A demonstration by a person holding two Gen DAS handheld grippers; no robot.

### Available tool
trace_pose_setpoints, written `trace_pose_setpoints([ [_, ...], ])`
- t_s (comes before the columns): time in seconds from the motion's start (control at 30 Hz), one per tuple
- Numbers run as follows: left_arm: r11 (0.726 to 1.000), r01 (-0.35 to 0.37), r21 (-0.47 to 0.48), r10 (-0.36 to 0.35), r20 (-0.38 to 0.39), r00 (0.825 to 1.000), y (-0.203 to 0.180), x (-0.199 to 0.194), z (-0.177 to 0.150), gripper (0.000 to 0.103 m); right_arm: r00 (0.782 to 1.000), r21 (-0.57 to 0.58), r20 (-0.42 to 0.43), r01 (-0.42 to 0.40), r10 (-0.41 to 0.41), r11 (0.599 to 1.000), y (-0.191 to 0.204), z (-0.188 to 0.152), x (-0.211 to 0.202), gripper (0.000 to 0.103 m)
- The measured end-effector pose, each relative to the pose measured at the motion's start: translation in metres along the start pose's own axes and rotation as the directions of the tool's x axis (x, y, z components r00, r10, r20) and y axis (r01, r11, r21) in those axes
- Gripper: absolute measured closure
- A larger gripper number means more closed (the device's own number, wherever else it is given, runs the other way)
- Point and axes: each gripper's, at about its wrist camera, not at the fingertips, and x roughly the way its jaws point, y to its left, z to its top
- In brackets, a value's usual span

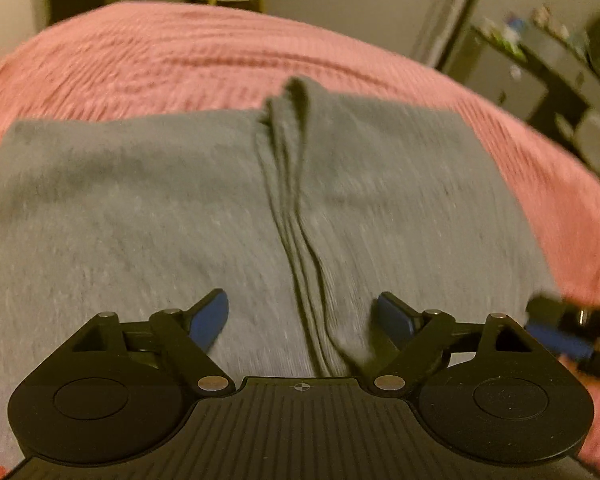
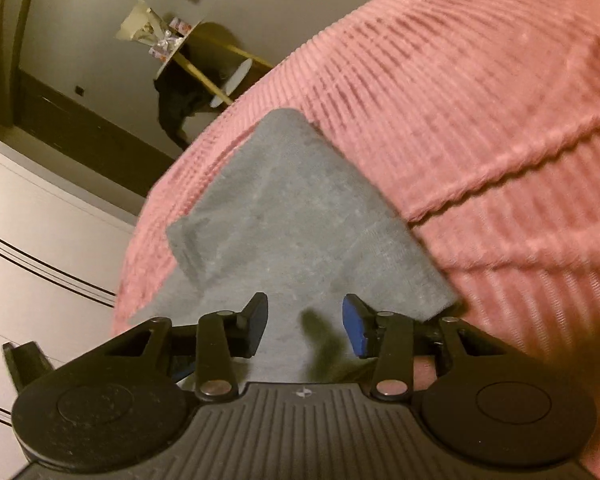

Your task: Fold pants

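Note:
Grey pants [image 1: 140,208] lie spread on a pink ribbed bedspread [image 1: 160,60], with a bunched ridge of fabric [image 1: 292,184] running down the middle. My left gripper [image 1: 302,320] hovers just above the pants over the near end of the ridge, open and empty. The right gripper shows at the right edge of the left wrist view [image 1: 560,332]. In the right wrist view, my right gripper [image 2: 305,330] is open and empty, low over a folded grey end of the pants [image 2: 292,216] near the bed's edge.
The bedspread [image 2: 480,140] fills the right side of the right wrist view. A small round side table [image 2: 204,64] and white cabinet fronts [image 2: 40,248] stand past the bed's edge. Dark shelves with small items [image 1: 548,64] stand at the far right of the left wrist view.

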Motion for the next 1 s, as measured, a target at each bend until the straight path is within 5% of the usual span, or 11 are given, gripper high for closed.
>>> trace_pose_setpoints([
  [0.53,0.999,0.040,-0.030,-0.041,-0.035,0.999,-0.002,0.007,-0.001,0.007,0.998,-0.051,0.032,0.059,-0.057,0.997,-0.005,0.001,-0.011,0.078],
  [0.7,0.970,0.149,-0.190,-0.155,-0.015,0.988,0.022,0.010,0.006,0.007,0.996,-0.052,0.087,-0.019,0.024,0.998,-0.015,0.000,-0.024,0.065],
  [0.93,0.886,0.278,-0.371,-0.291,0.023,0.956,0.048,0.023,0.014,0.033,0.995,-0.040,0.050,-0.080,0.082,0.996,-0.017,0.000,-0.017,0.055],
  [1.0,0.846,0.320,-0.426,-0.338,0.034,0.941,0.057,0.027,0.013,0.052,0.994,-0.025,0.045,-0.097,0.098,0.995,-0.019,0.000,-0.016,0.055],
])
